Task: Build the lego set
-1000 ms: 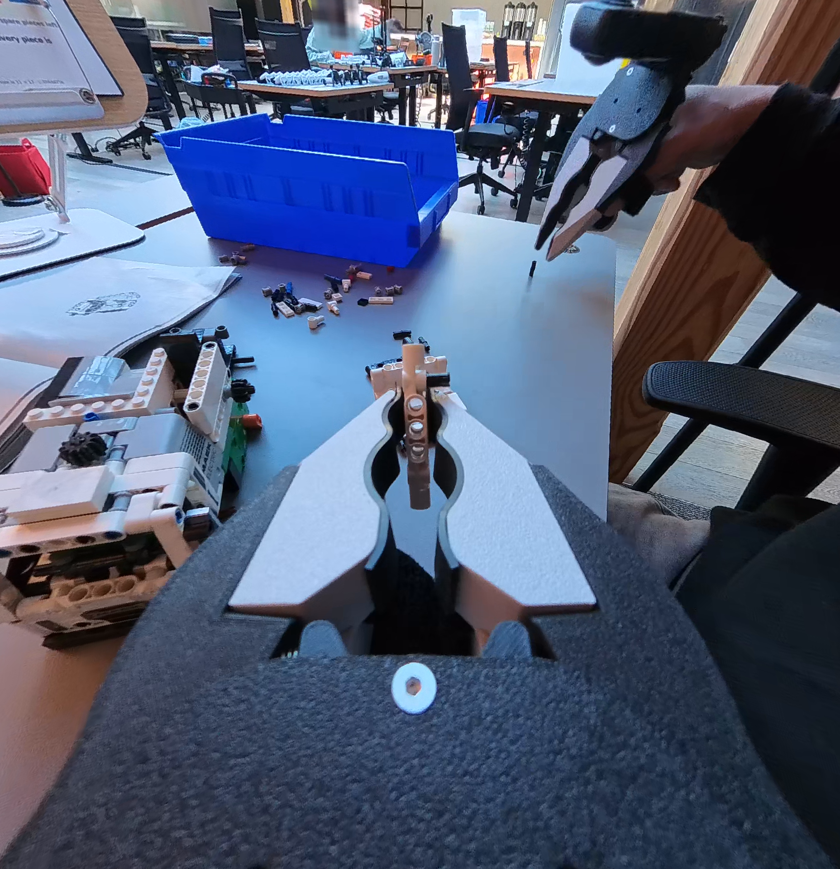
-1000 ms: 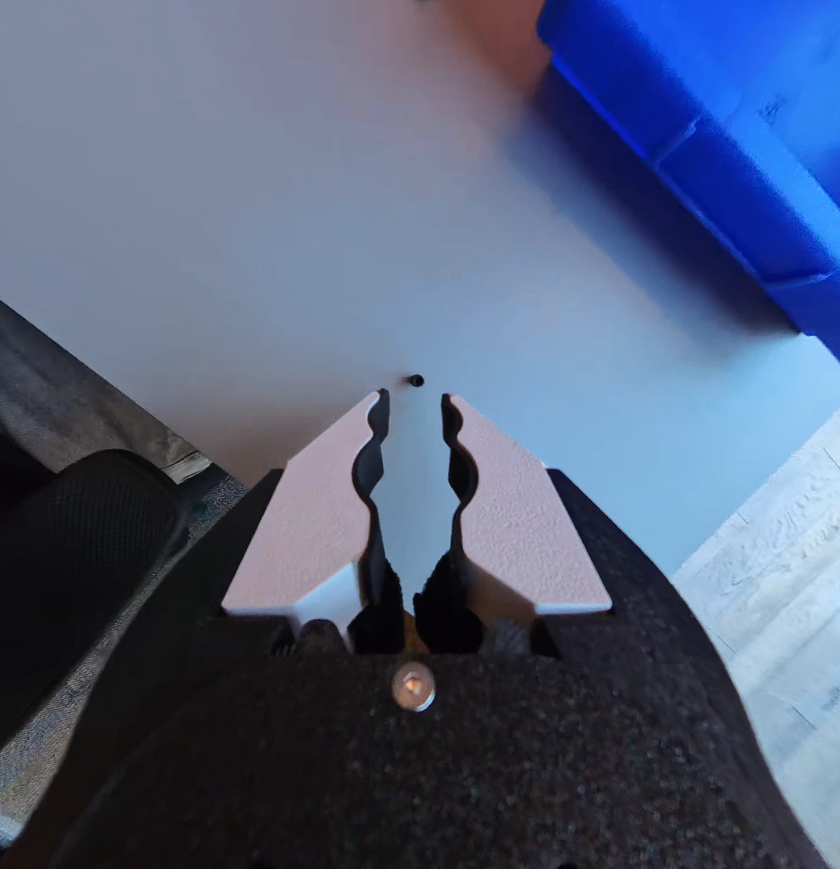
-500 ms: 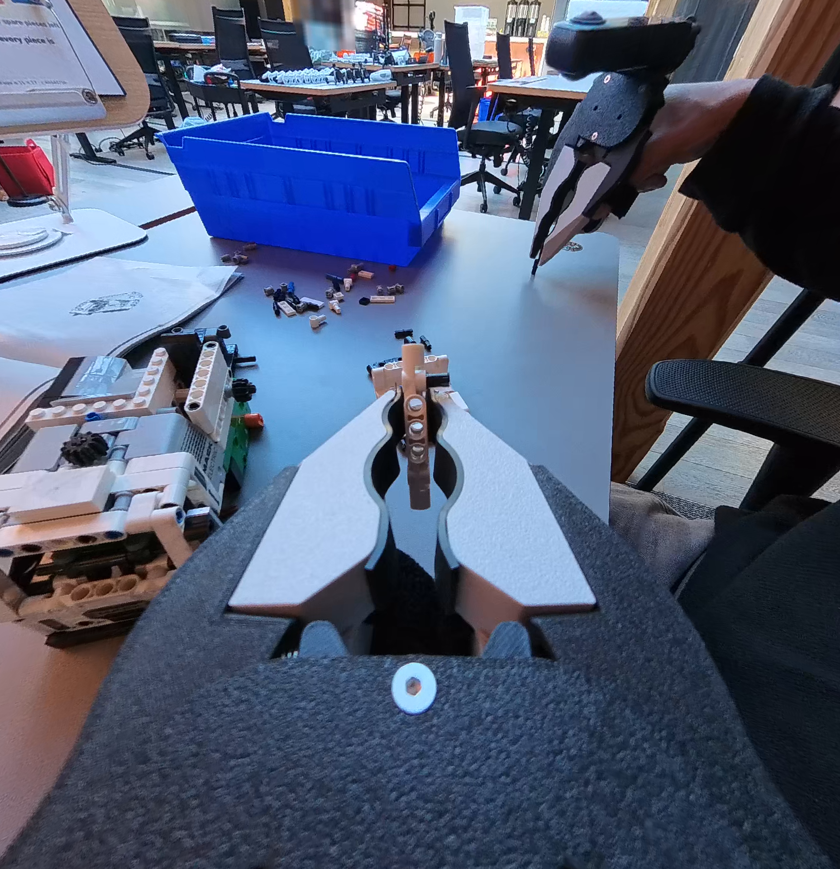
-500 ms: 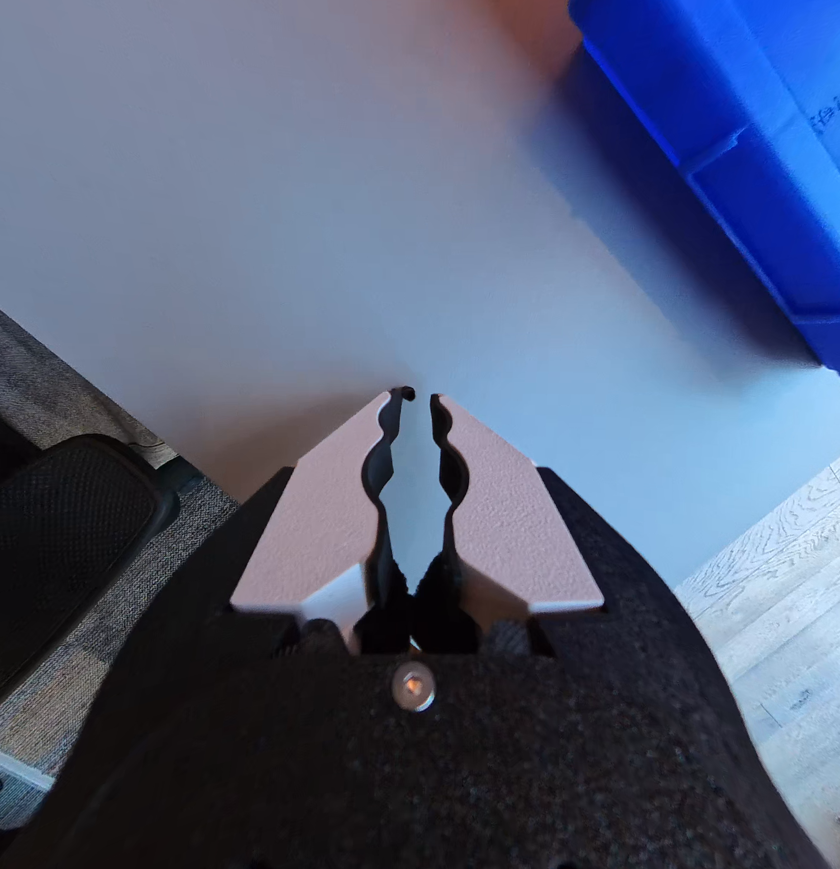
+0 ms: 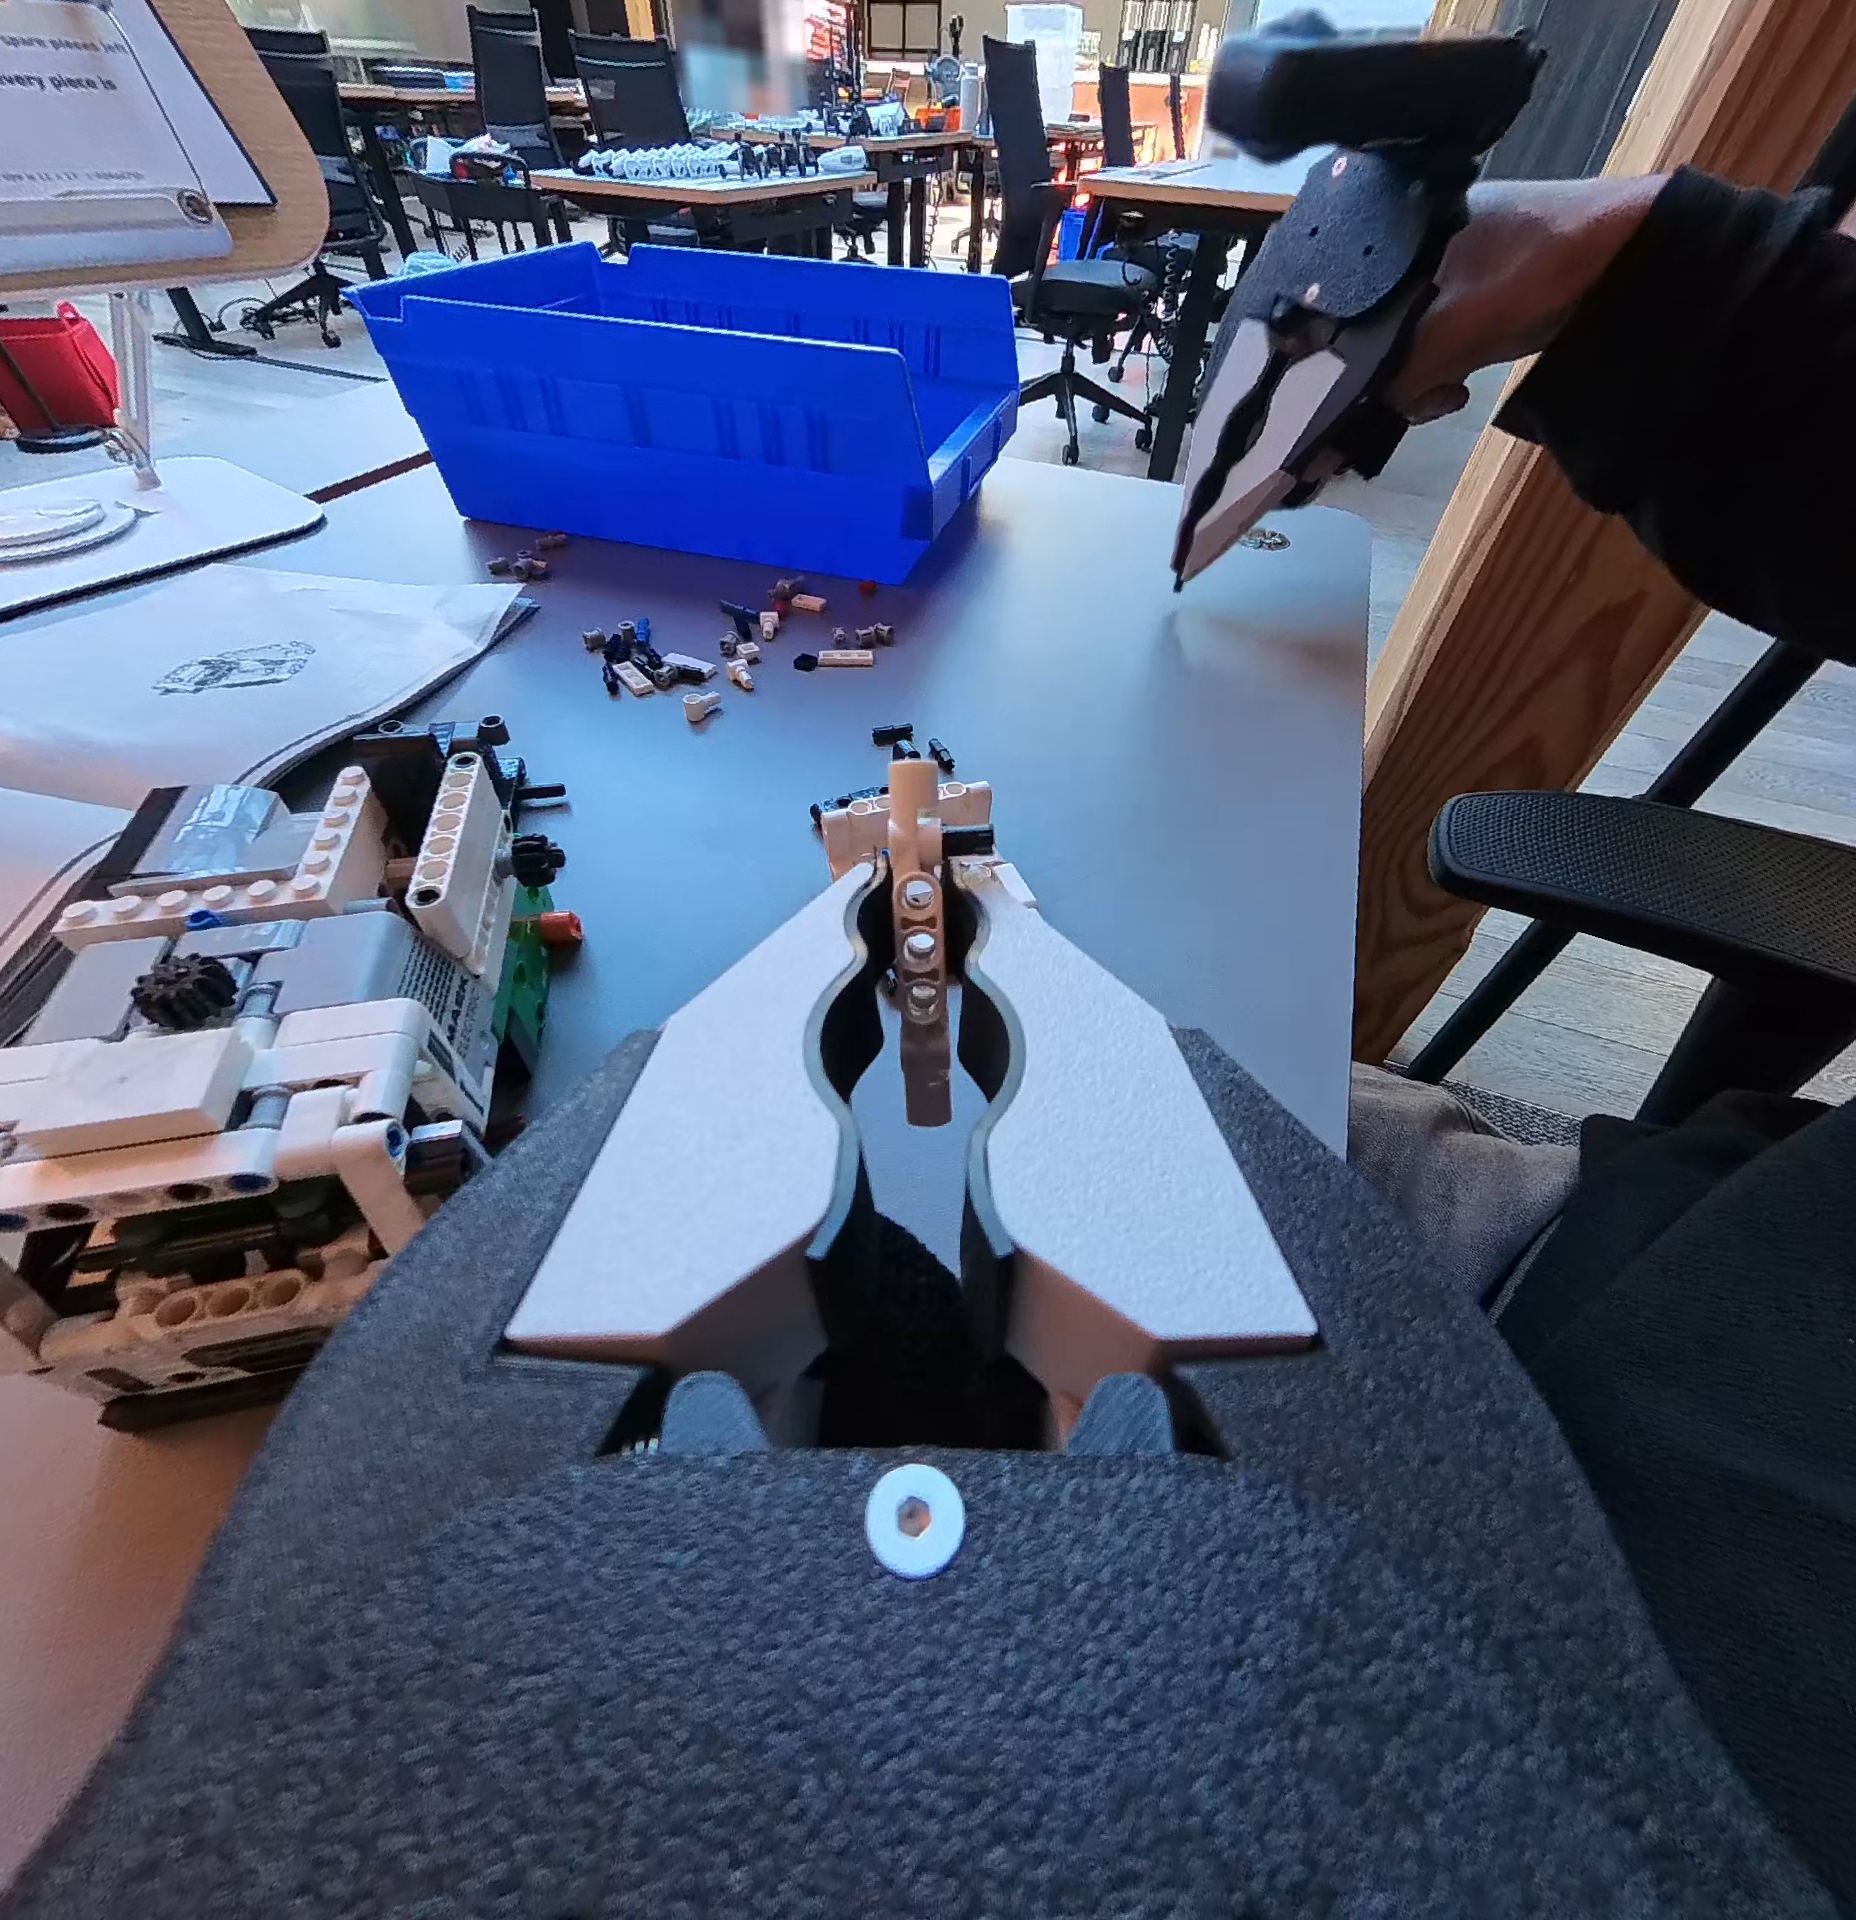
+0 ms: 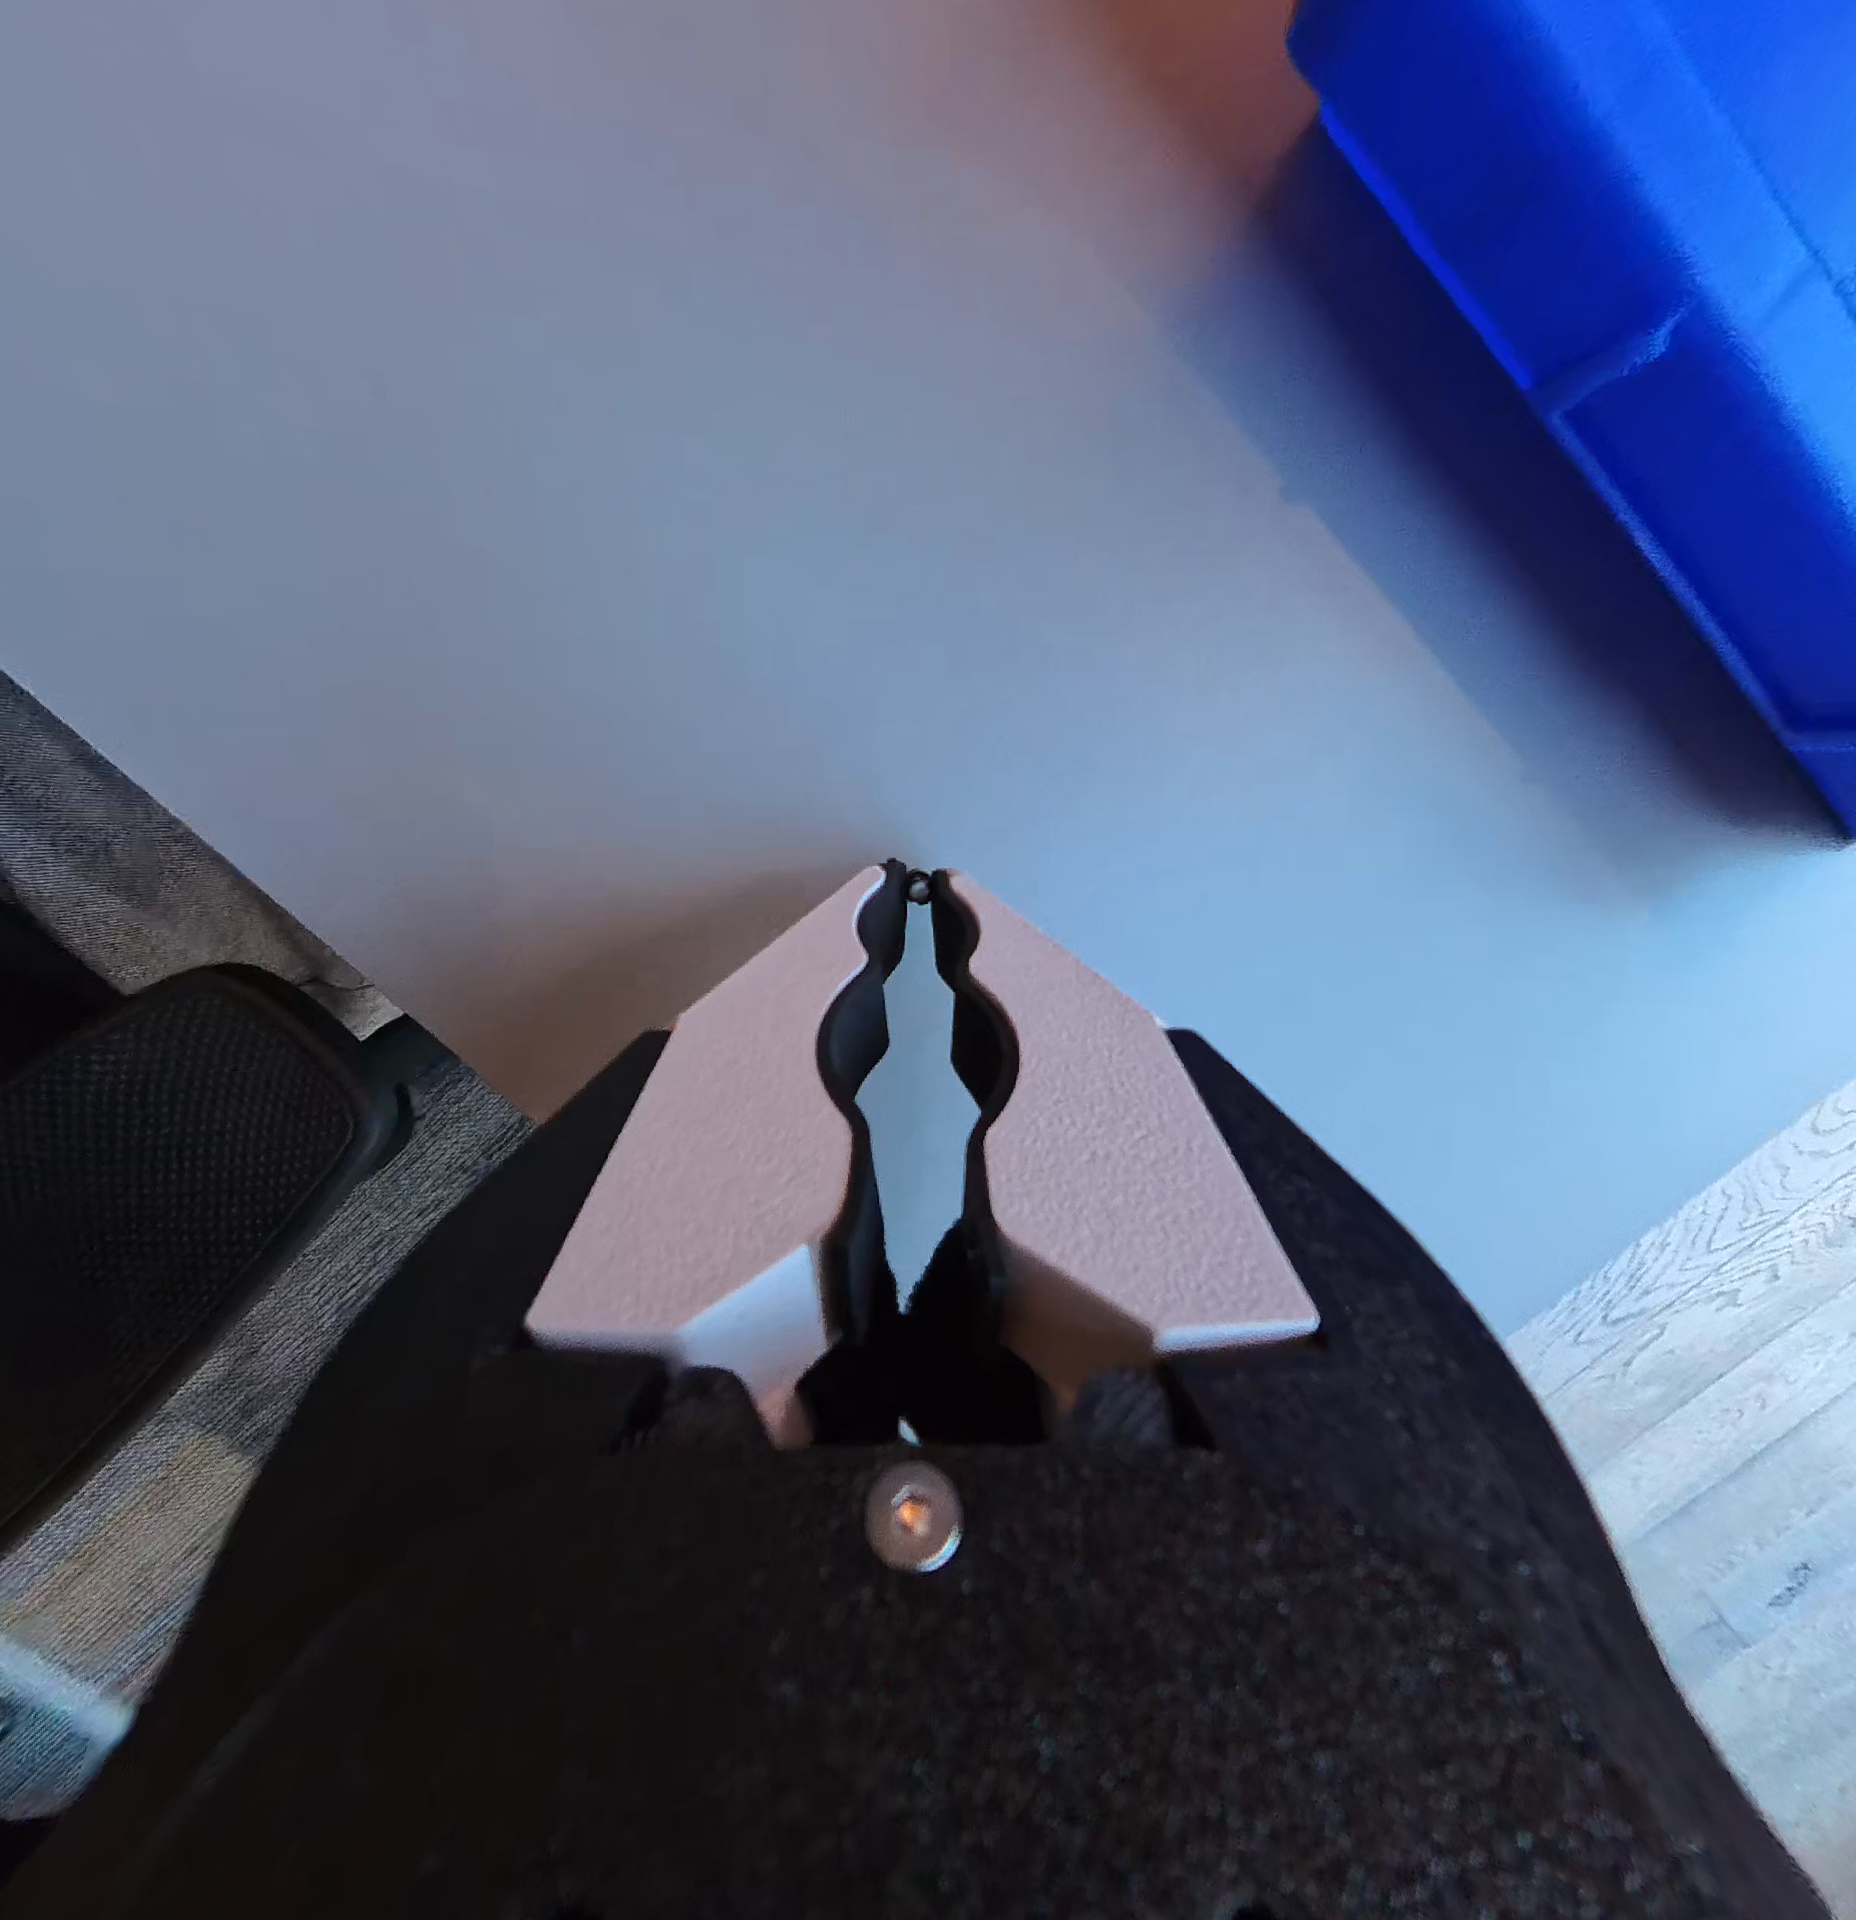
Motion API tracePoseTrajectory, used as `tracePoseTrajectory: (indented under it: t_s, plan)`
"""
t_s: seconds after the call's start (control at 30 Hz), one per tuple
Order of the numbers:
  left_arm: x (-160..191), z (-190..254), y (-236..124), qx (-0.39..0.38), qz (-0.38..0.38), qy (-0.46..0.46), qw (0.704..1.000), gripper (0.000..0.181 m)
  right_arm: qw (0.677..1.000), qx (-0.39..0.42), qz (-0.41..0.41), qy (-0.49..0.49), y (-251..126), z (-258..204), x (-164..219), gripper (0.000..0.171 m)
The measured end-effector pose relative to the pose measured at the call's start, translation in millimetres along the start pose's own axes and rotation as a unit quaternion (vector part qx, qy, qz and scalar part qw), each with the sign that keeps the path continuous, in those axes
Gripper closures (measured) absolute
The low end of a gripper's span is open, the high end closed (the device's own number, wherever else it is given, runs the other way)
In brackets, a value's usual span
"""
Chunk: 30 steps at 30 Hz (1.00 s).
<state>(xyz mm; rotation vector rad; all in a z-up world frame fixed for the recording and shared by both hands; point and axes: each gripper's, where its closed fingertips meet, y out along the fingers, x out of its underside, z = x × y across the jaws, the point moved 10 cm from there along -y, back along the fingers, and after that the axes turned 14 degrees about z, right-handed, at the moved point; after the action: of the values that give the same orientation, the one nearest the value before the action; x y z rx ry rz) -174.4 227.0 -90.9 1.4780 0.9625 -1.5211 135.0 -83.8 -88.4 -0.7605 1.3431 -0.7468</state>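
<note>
Closing since a second ago, the right gripper point(image 6: 916, 885) jaws are now pinching a black pin point(image 6: 918, 886) at their tips above the bench point(image 6: 695, 468); the left gripper point(image 5: 916, 883) jaws are clamping a tan beam point(image 5: 919, 956). Printed sheets' writing is being left unquoted.

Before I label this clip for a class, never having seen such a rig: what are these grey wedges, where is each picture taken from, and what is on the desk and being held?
The wedges are two-finger grippers that a person holds, one per hand; each carries a camera looking along its fingers.

In the left wrist view, the left gripper is shut on a tan lego beam joined to a small assembly. Farther off, a hand holds the right gripper over the dark table.

The right wrist view looks down from that gripper: it pinches a tiny black pin at its tips.

On the table lie a half-built white model, loose small pieces, a blue bin and paper sheets.
</note>
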Motion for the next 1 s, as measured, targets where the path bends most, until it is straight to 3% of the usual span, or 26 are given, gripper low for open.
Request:
tracePoseTrajectory:
  t_s: [0.03,0.13,0.2,0.37,0.5,1.0]
  plan:
    - [0.0,-0.2,0.0,-0.001,0.000,0.000,1.000,0.175,1.000,0.007,0.021,-0.013,-3.4,-2.7,-6.1,0.168]
    - [-1.1,-1.0,0.0,-0.009,0.010,0.004,1.000,0.175,0.983,0.013,0.172,-0.062,-21.5,-33.4,-52.6,0.168]
    - [-2.5,-2.4,1.1,-0.014,0.022,-0.001,1.000,0.175,0.949,0.012,0.292,-0.115,-27.0,-75.8,-93.3,0.167]
    - [-6.8,-12.7,-2.7,-0.002,0.078,-0.097,0.992,0.176,0.855,0.052,0.490,-0.159,19.9,-185.6,-165.5,0.168]
    - [-6.5,-21.8,-9.3,0.022,0.119,-0.185,0.975,0.175,0.811,0.154,0.518,-0.225,56.2,-226.1,-187.1,0.168]
    - [-6.5,-19.6,-10.6,0.024,0.123,-0.182,0.975,0.175,0.845,0.135,0.489,-0.171,71.4,-234.7,-200.8,0.168]
